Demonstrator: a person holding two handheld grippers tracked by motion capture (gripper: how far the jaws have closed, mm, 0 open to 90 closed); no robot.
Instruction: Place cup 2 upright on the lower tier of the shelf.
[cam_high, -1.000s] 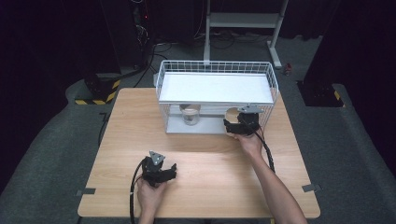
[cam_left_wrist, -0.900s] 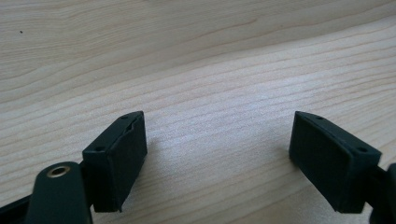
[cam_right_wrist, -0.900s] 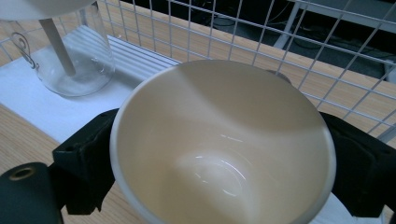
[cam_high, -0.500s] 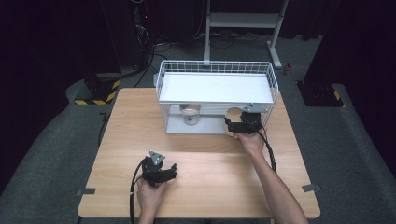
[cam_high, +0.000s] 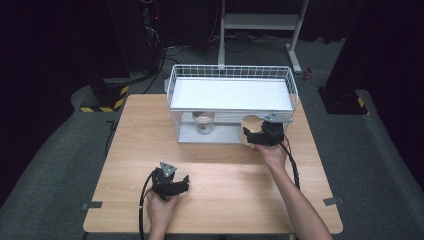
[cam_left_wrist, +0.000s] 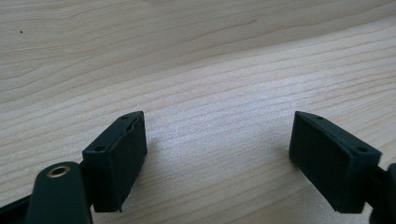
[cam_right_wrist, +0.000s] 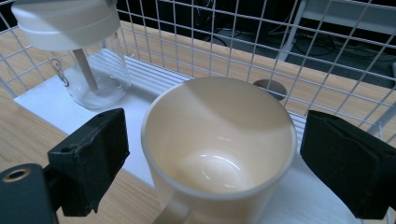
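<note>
Cream ceramic mug (cam_right_wrist: 219, 154), glossy inside, plain and unmarked, upright between the spread jaws of the right gripper (cam_right_wrist: 212, 161), pads apart from its wall. Beyond it: lidded glass jar (cam_right_wrist: 77, 51) in the white wire rack (cam_high: 230, 92). Left gripper (cam_left_wrist: 217, 154) spread over bare table (cam_left_wrist: 196, 60).

Mug (cam_right_wrist: 219, 154): cream, upright and empty, centre of the frame, its handle at the bottom edge.
Right gripper (cam_right_wrist: 212, 158): its two black jaws stand on either side of the mug, each with a gap to the rim.
Jar (cam_right_wrist: 88, 70): clear glass with a white lid, upper left, on the white shelf floor.
Wire rack (cam_right_wrist: 243, 42): white grid behind the mug and jar.
Table (cam_right_wrist: 28, 135): light wood, lower left.
</note>
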